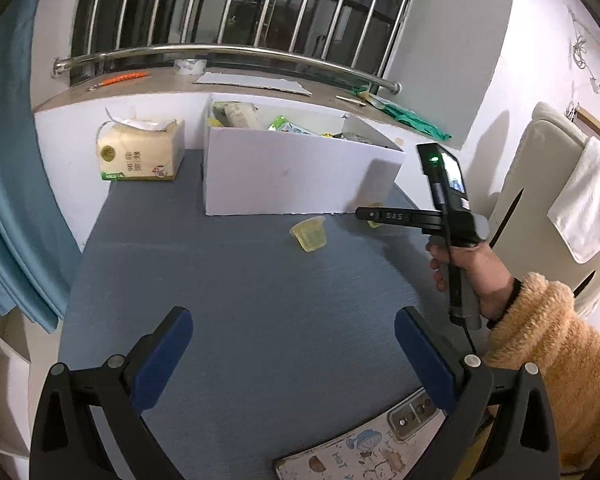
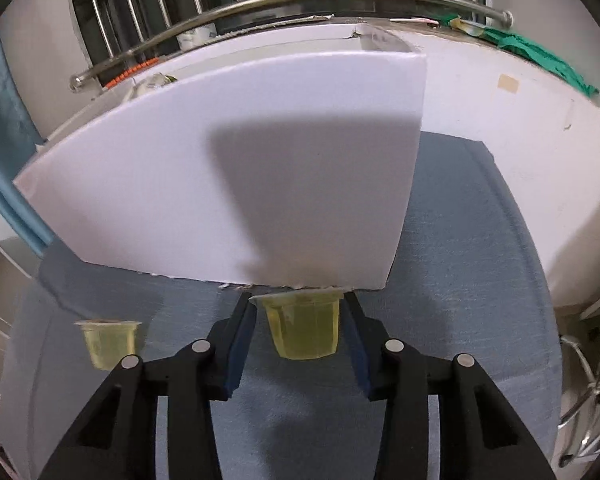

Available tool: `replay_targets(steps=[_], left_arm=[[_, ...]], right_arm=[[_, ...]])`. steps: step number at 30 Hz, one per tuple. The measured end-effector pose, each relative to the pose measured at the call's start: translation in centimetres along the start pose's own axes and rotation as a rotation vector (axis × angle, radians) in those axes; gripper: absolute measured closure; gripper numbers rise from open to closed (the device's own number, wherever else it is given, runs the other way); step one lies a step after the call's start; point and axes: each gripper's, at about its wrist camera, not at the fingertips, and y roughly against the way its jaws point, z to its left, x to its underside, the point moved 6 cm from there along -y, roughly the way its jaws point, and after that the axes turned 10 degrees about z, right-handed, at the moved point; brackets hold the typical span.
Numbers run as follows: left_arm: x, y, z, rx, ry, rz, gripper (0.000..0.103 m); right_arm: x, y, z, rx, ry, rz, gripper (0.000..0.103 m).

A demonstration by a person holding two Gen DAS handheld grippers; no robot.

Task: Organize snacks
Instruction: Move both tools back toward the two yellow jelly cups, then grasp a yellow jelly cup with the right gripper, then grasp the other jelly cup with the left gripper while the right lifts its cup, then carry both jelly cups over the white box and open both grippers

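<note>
- The blue-grey table (image 1: 228, 300) fills most of my view, set under a barred window.
- At twelve o'clock stands the white box (image 1: 296, 176), open-topped, snack packets showing inside.
- At ten o'clock, well left of the box, sits a tissue pack (image 1: 140, 152).
- My left claw (image 1: 294, 354) hangs released over bare table, nothing between its blue pads.
- My right claw (image 2: 300, 332) is clenched on a yellow jelly cup (image 2: 302, 328), pads against its sides, right at the foot of the box.
- A second jelly cup (image 1: 309, 236) sits at nine o'clock from it, apart from the box.
</note>
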Motion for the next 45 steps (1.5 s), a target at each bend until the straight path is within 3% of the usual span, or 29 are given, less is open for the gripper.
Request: replay_targets(steps=[10,14,19,20,21,22,23,24,29,35,40,45], left_arm=[[-5.4,-7.2,-2.3,-0.017,-0.111,0.087,0.0],[-8.4,-11.9,-2.5,-0.042,-0.109,0.144,0.0],[-9.6,-15.9,-2.6,-0.087,-0.128,0.191,0.002],[-9.6,-16.5,-2.5,-0.104,-0.133,0.201,0.005],[-9.5,-17.1,-2.5,-0.12,-0.143,0.211,0.018],[-9.4,-17.6,-2.5,-0.127,-0.151,0.227,0.04],[-9.0,-18.4,-2.4,-0.111,-0.155,0.259,0.051],[-8.8,-18.6,-2.3,-0.104,-0.154,0.267,0.053],[-8.2,-17.0,-2.0,-0.079,-0.144,0.209,0.053],[-8.8,-10.1,-1.9,-0.005,-0.091,0.053,0.053],[-13.1,-3.6,-1.7,0.024,-0.092,-0.11,0.053],[-19.1,-1.3,-1.3,0.03,-0.09,-0.209,0.053]], right_arm=[[4.5,8.4,0.2,-0.11,0.013,-0.118,0.056],[6.7,11.9,0.8,-0.146,0.015,-0.161,0.056],[9.0,14.4,1.1,-0.162,-0.003,-0.195,0.056],[9.4,14.8,1.1,-0.164,-0.008,-0.198,0.056],[9.8,15.0,1.0,-0.167,-0.016,-0.2,0.056],[10.0,15.1,0.9,-0.173,-0.023,-0.2,0.056],[10.2,15.2,0.8,-0.177,-0.026,-0.199,0.056],[10.4,15.2,0.7,-0.172,-0.026,-0.199,0.056],[10.8,15.3,0.3,-0.168,-0.029,-0.2,0.056],[10.1,15.4,0.8,-0.195,-0.026,-0.206,0.056],[6.1,16.7,2.4,-0.236,0.01,-0.251,0.056],[-0.9,18.0,4.5,-0.265,0.059,-0.318,0.056]])
